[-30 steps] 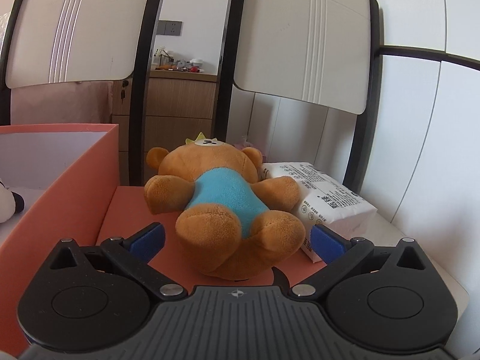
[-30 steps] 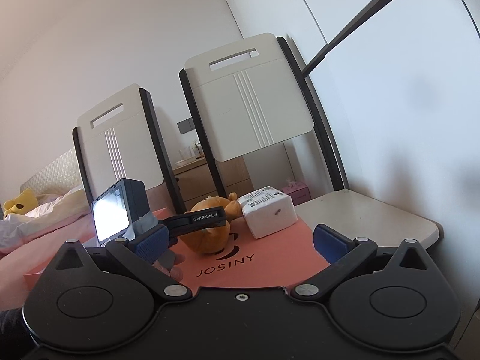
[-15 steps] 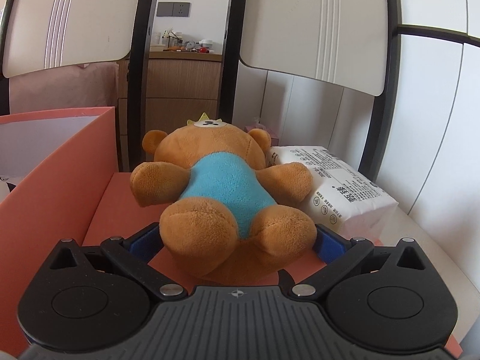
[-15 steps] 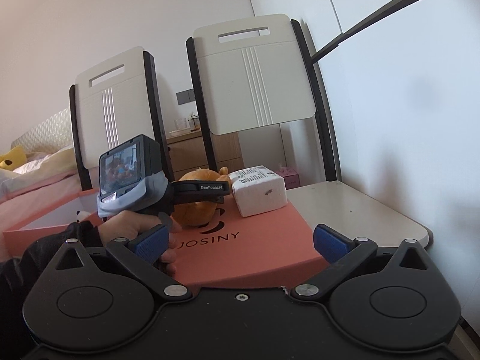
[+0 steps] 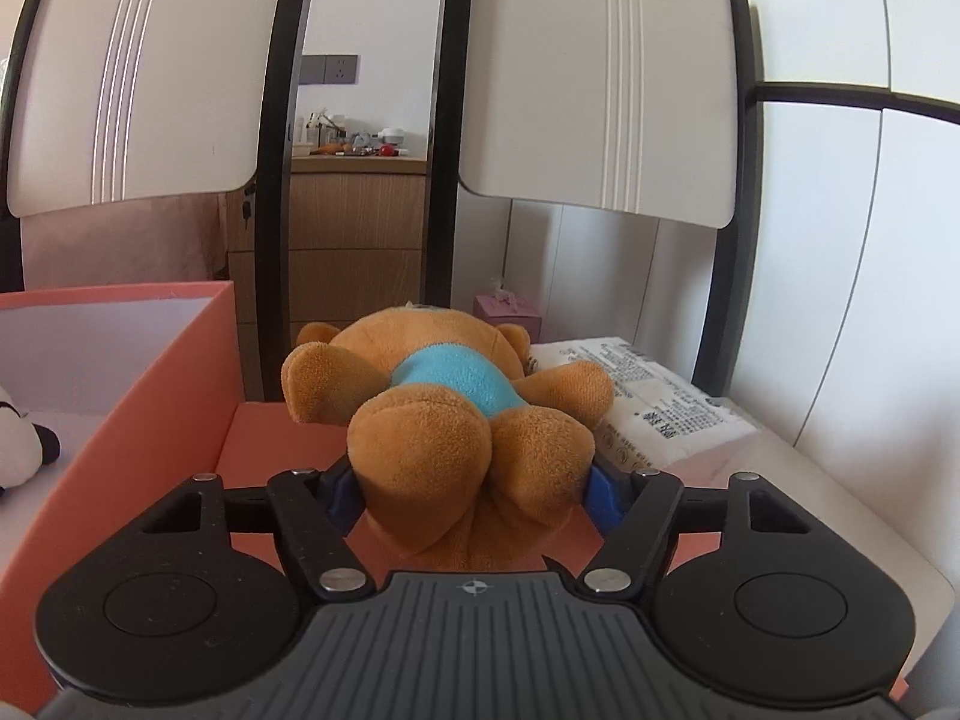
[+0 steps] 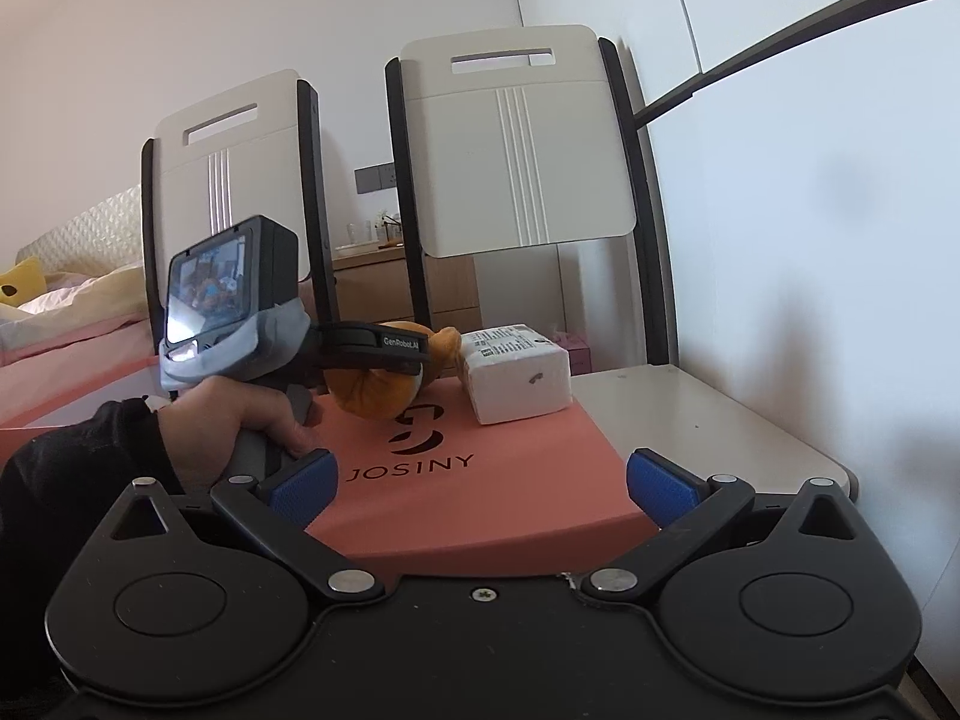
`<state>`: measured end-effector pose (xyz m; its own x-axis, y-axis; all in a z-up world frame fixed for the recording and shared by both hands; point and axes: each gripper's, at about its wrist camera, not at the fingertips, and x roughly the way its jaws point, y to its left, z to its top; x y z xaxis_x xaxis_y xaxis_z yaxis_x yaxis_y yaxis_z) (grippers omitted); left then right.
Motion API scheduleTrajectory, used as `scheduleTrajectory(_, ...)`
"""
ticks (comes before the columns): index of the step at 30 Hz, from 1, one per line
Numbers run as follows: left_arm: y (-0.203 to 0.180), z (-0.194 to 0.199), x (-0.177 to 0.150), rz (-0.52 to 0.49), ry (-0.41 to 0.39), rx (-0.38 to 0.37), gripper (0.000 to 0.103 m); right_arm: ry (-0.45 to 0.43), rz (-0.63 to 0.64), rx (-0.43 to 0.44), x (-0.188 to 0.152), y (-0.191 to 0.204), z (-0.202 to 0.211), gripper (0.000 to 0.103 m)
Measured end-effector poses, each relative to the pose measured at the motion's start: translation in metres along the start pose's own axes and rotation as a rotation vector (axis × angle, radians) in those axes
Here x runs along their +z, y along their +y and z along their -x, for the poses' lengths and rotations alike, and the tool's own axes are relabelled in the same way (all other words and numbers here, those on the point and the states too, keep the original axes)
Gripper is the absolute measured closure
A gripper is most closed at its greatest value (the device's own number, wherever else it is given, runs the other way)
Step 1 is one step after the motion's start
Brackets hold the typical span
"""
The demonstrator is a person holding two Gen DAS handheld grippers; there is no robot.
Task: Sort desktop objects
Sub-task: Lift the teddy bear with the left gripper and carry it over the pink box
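1. Spreading under everything is the pale table (image 6: 708,420), and on it the salmon lid (image 6: 480,480) marked JOSINY lies flat, its long side running away from the right wrist camera.
2. Standing to the left of the lid is the open salmon box (image 5: 180,384), with a black-and-white plush (image 5: 18,450) partly visible inside.
3. The brown teddy bear (image 5: 456,420) in a blue shirt lies on its back on the lid; its long axis runs away from the left wrist camera, feet toward the lens and head toward the chairs.
4. The white tissue pack (image 5: 654,408) lies on the lid just beside the bear's right-hand side in that view, touching its arm, long side running the same way.
5. The left gripper (image 5: 471,489) is clenched on the bear's two feet, blue pads pressed into the plush on both sides; a hand (image 6: 240,414) in a dark sleeve holds its handle.
6. The right gripper (image 6: 480,480) hangs near the lid's near edge with its jaws spread wide and nothing between them.
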<state>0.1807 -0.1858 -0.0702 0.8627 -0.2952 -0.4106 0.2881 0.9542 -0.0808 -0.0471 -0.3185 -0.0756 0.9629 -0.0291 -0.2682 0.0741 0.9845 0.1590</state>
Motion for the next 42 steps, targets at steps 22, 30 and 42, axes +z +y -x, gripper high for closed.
scheduleTrajectory(22,0.072,0.104,0.056,0.044,-0.172,0.072,0.033,-0.04,0.017,0.096,0.009,0.047,0.001,0.001)
scheduleTrajectory(30,0.115,0.102,0.054,0.075,-0.138,0.133,0.033,-0.039,0.005,0.185,0.014,0.074,-0.003,0.001)
scheduleTrajectory(42,0.157,0.088,0.042,0.114,-0.04,0.153,0.032,-0.013,0.008,0.236,0.015,0.087,-0.01,0.001)
